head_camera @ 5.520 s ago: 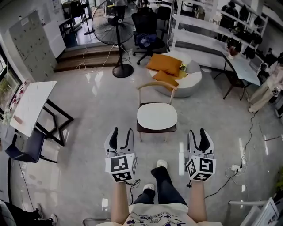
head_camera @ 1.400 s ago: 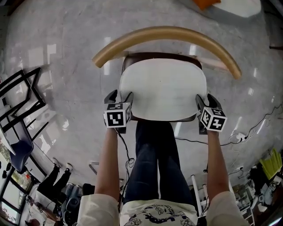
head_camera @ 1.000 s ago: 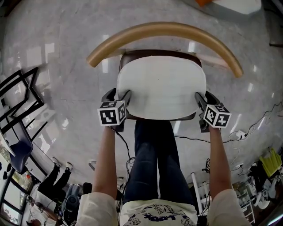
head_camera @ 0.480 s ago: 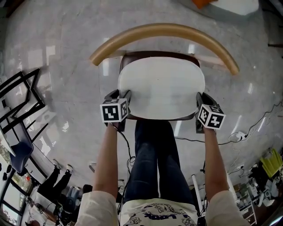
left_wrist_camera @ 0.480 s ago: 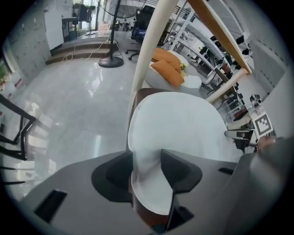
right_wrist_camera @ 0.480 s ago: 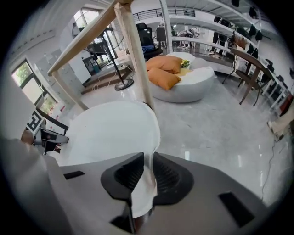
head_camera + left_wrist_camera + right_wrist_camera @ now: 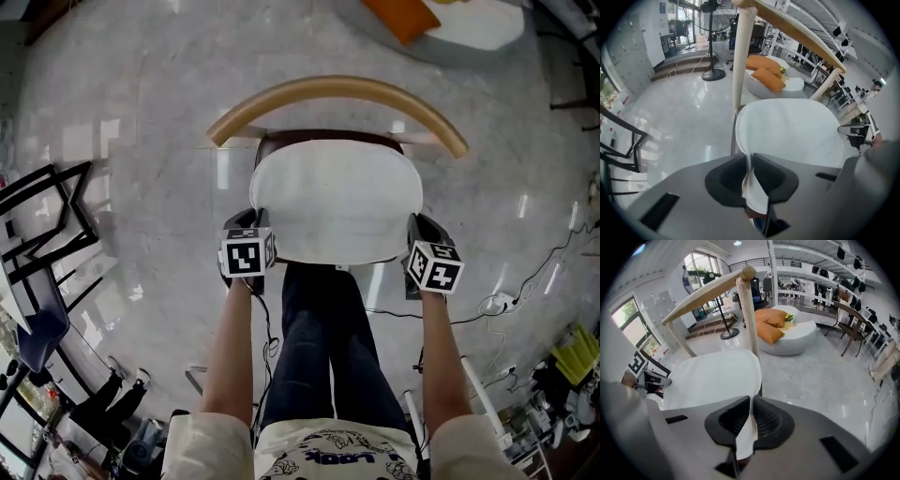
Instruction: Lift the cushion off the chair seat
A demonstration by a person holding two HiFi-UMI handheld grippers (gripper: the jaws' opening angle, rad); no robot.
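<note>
Passing first, at far left, a black metal table frame (image 7: 42, 211) standing on the pale polished floor (image 7: 141, 122), well apart from the chair.

Gripping with the left gripper (image 7: 257, 219), pointing steeply down, closing its jaws on the near-left rim of the cushion (image 7: 336, 202) and pinching a thin fold of white fabric between the dark pads (image 7: 727, 179).

Holding the cushion over the dark chair seat (image 7: 323, 136), covering nearly all of it and leaving only a narrow brown strip showing at the back, just below the curved wooden backrest (image 7: 337, 86). Raising the near edge at both front corners; not showing whether the far edge is touching the seat. Standing right behind the near edge, legs in dark trousers (image 7: 323, 347) between the two bare forearms.

Gripping likewise with the right gripper (image 7: 418, 225), closing its jaws on the near-right rim and squeezing the white edge between the ribbed pads.

Showing farther back and right an orange pillow (image 7: 401, 19) lying against a round white pouffe (image 7: 478, 23). Ending at the right with a white power strip (image 7: 497, 302) and cables on the floor.
</note>
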